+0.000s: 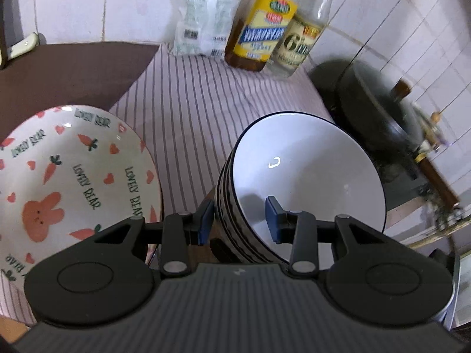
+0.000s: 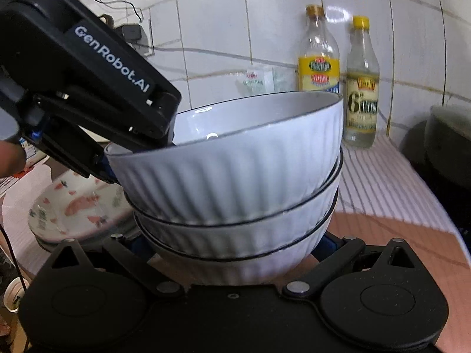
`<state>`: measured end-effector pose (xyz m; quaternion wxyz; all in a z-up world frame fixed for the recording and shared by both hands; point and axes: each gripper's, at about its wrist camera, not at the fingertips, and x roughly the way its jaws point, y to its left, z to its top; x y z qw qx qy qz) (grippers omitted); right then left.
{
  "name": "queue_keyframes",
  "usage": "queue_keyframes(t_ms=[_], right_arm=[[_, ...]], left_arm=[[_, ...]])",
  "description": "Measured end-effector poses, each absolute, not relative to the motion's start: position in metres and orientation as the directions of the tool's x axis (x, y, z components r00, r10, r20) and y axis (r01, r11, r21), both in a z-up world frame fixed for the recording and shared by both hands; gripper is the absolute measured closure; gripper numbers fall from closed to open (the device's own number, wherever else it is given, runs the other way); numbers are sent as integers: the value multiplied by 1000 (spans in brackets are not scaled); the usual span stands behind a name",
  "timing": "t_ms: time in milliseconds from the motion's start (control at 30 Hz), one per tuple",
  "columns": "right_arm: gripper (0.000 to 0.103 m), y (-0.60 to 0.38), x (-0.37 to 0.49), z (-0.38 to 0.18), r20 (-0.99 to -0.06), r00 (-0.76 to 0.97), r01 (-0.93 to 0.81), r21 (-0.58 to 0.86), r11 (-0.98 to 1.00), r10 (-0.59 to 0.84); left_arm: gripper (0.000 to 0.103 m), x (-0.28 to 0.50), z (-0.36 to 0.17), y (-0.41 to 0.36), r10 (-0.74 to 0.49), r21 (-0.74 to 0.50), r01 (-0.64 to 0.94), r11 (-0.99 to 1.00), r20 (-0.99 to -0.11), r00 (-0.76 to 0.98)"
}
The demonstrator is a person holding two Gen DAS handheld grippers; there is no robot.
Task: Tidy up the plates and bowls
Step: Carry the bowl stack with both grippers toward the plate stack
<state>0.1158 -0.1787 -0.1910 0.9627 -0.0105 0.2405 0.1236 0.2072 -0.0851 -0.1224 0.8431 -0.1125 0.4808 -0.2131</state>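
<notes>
Top bowl (image 2: 229,158) of a nested stack of ribbed white bowls (image 2: 235,229), centre of the right wrist frame, tilted, on a striped cloth (image 1: 188,100). Glazed ceramic: probably heavy, stiff, slippery, chip-prone. Best taken at the rim, one finger inside, one outside. Left gripper (image 1: 238,217) pinching that rim exactly so, lower centre of its own frame. Right gripper (image 2: 235,244) spread around the stack's base, contact impossible to tell. Rabbit-print plate (image 1: 73,173) at left, bottles (image 1: 262,29) upper right, dark pan (image 1: 382,106) far right.
</notes>
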Motion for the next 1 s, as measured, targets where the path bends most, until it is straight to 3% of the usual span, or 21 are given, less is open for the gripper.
queue_keyframes(t_ms=[533, 700, 1000], right_arm=[[1, -85, 109, -126, -377, 849, -407, -17, 913, 371], [1, -57, 114, -130, -357, 835, -448, 0, 894, 419], [1, -27, 129, -159, -407, 805, -478, -15, 878, 431]], left_arm=[[67, 174, -44, 23, -380, -335, 188, 923, -720, 581], [67, 171, -44, 56, -351, -312, 174, 934, -720, 598], [67, 187, -73, 85, -338, -308, 152, 939, -755, 561]])
